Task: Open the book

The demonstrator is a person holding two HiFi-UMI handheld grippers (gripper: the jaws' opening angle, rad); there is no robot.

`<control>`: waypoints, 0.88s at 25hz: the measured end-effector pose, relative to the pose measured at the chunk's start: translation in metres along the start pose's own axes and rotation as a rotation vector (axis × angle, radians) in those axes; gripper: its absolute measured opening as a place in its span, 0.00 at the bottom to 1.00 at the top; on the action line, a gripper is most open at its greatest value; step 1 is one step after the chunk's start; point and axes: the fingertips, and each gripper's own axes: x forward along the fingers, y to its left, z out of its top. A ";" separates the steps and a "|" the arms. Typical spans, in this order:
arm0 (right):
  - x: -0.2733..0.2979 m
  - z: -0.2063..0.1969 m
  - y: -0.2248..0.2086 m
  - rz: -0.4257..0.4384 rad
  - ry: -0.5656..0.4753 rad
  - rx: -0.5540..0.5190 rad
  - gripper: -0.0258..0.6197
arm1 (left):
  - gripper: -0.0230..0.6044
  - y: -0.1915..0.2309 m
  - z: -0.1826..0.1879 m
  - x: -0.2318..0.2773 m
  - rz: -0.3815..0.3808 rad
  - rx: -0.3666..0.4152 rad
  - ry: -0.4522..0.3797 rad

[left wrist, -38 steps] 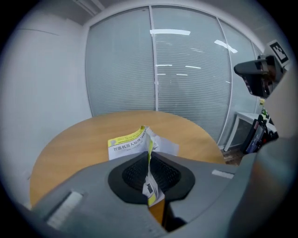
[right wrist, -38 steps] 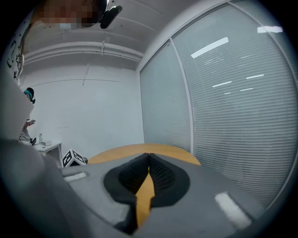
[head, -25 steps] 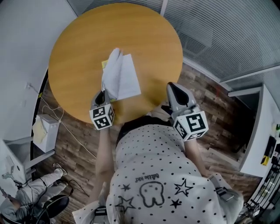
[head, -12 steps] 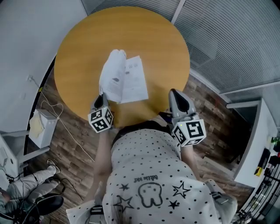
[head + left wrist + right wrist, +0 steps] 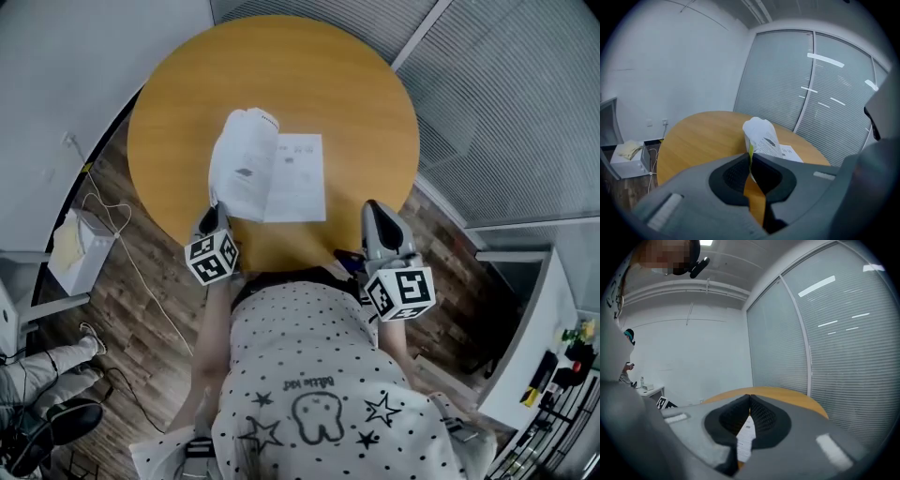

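A thin white book [image 5: 298, 180] lies open on the round wooden table [image 5: 309, 84]. Its right page rests flat, while the left leaves [image 5: 242, 169] curl upward. My left gripper [image 5: 215, 214] is at the book's near left corner, shut on those leaves. In the left gripper view the white leaves and a yellow-green edge [image 5: 761, 136] run straight into the closed left gripper [image 5: 751, 154]. My right gripper [image 5: 373, 208] sits at the table's near right edge, right of the book and apart from it. The right gripper [image 5: 749, 398] is shut and holds nothing.
The table's near edge is against the person's body. A white box [image 5: 70, 258] and a cable lie on the wooden floor to the left. Glass walls with blinds [image 5: 525, 103] run behind and to the right. A seated person's legs [image 5: 37, 375] show at lower left.
The lifted leaves have swung left with my left gripper, and the right page now lies flat and fully shown. The right gripper has shifted a little along the table edge.
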 end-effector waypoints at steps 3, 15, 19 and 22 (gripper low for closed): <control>0.004 0.001 0.004 0.012 0.004 -0.007 0.05 | 0.07 0.010 -0.007 -0.002 0.025 -0.063 0.008; 0.012 0.003 0.012 0.013 0.017 -0.020 0.05 | 0.08 0.042 -0.046 0.006 0.096 -0.150 0.093; 0.013 0.003 0.010 0.005 0.019 -0.020 0.05 | 0.08 0.047 -0.060 0.014 0.110 -0.145 0.136; 0.014 0.004 0.009 -0.002 0.024 -0.023 0.05 | 0.08 0.049 -0.067 0.018 0.110 -0.137 0.162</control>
